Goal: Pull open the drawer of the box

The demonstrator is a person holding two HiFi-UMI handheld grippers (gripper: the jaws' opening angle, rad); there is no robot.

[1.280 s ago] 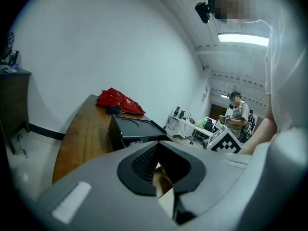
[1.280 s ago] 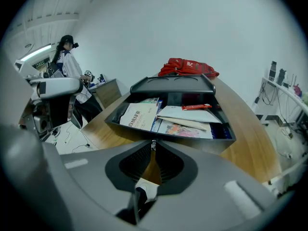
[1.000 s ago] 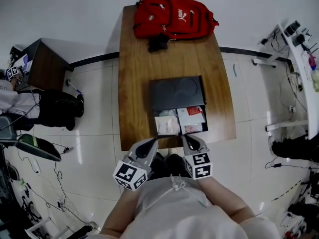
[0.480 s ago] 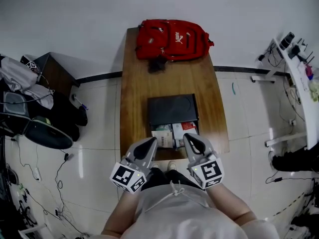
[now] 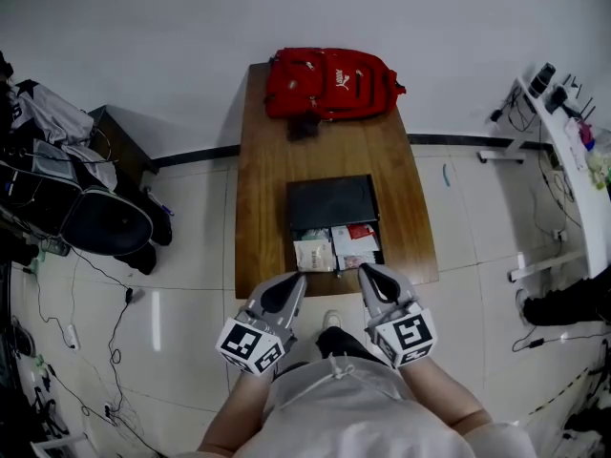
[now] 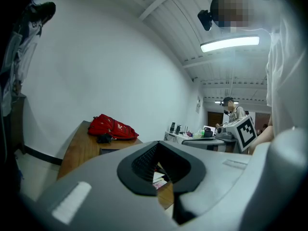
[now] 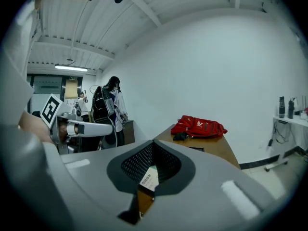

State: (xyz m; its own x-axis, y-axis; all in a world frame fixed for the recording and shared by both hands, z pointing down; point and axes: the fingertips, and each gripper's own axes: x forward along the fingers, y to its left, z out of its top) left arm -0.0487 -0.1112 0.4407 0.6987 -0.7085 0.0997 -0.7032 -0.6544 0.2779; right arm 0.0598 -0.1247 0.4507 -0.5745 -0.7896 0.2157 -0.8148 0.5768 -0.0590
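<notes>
Drawer (image 5: 333, 247) lies open just beyond left gripper (image 5: 296, 281) and right gripper (image 5: 366, 271).

A red backpack (image 5: 331, 84) lies at the far end of a wooden table (image 5: 263, 198), against the white wall (image 5: 191, 27). A small black item (image 5: 304, 125) lies just in front of the backpack. Left of the table, a dark cabinet (image 5: 119, 146) stands on the tiled floor (image 5: 181, 303), with a black bag (image 5: 100, 222) and loose cables (image 5: 105, 351) nearby. A white desk (image 5: 573, 179) with clutter on it stands at the right. In the right gripper view, a person (image 7: 114, 107) stands in the background.
</notes>
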